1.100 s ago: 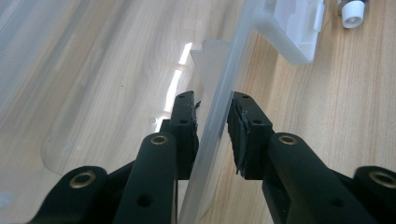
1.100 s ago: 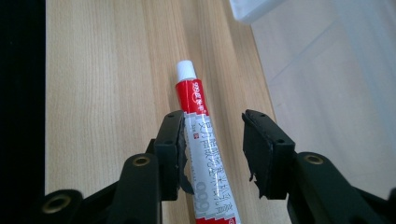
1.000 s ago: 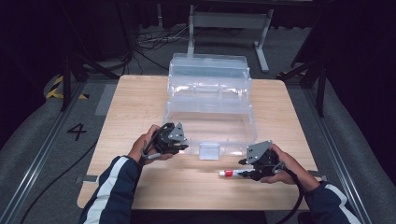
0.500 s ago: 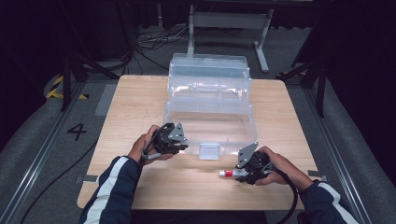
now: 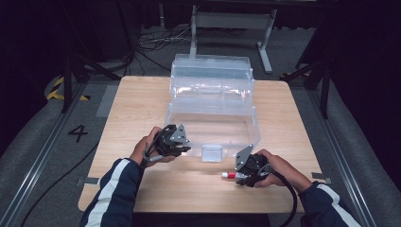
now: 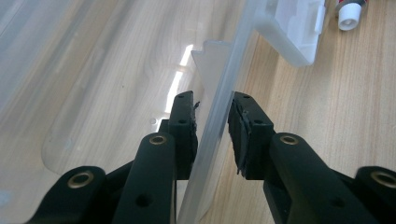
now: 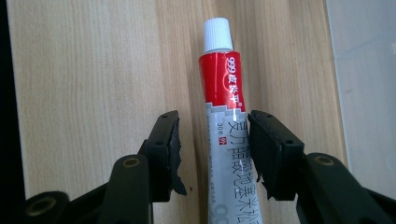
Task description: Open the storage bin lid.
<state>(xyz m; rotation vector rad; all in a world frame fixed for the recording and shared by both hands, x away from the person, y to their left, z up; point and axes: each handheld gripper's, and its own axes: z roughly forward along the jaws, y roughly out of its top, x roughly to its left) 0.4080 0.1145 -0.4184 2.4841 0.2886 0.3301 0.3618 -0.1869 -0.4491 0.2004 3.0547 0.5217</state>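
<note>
Gripping the front wall of the clear plastic box [image 6: 219,116], your left gripper [image 6: 212,116] has its jaws narrow, one pad inside the box and one outside, both pressing on the thin wall near the box's left front corner. Your right gripper [image 7: 212,154] stands half open around the tube [image 7: 229,130]; its jaws have just been opening, and now the right pad touches the tube's side while the left pad stays apart from it. The tube lies flat on the desk [image 5: 142,104] close to the front edge, right of the middle, its white cap pointing away from the gripper, just beside the box's latch [image 5: 211,153]. You have two grippers, one box with its lid open, and one tube.
</note>
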